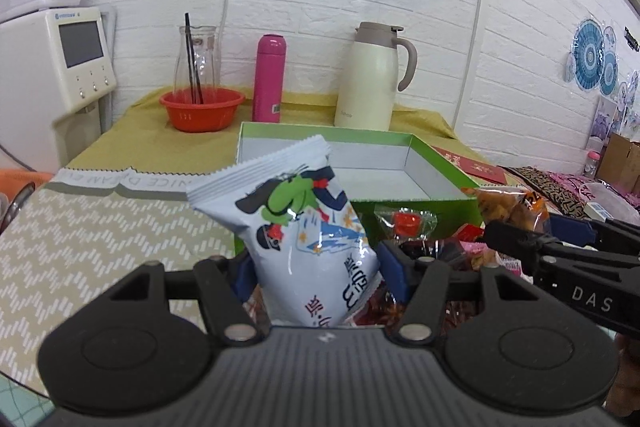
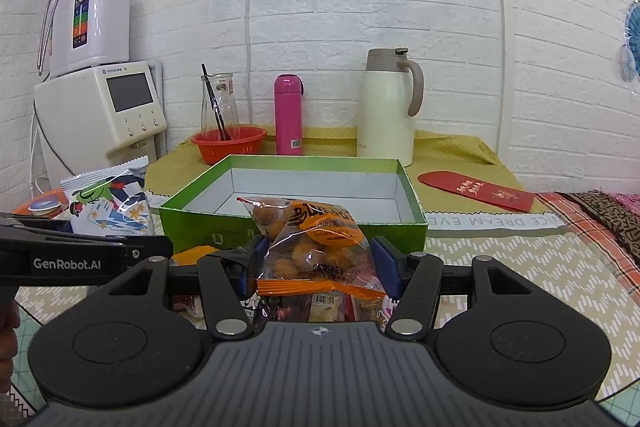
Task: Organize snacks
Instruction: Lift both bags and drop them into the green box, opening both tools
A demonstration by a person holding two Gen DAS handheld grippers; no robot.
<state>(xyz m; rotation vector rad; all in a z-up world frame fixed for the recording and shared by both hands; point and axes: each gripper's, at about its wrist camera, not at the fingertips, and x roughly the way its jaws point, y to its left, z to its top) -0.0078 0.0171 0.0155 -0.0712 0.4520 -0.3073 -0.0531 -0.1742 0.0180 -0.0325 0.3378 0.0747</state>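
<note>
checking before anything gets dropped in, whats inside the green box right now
The green box shows only a bare white floor and white inner walls. The near strip of its floor is hidden by the front wall and the orange snack bag.

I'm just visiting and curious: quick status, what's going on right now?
Left gripper shut on white snack packet. Right gripper shut on orange snack bag. Green box ahead, empty. Nothing blocking.
</note>
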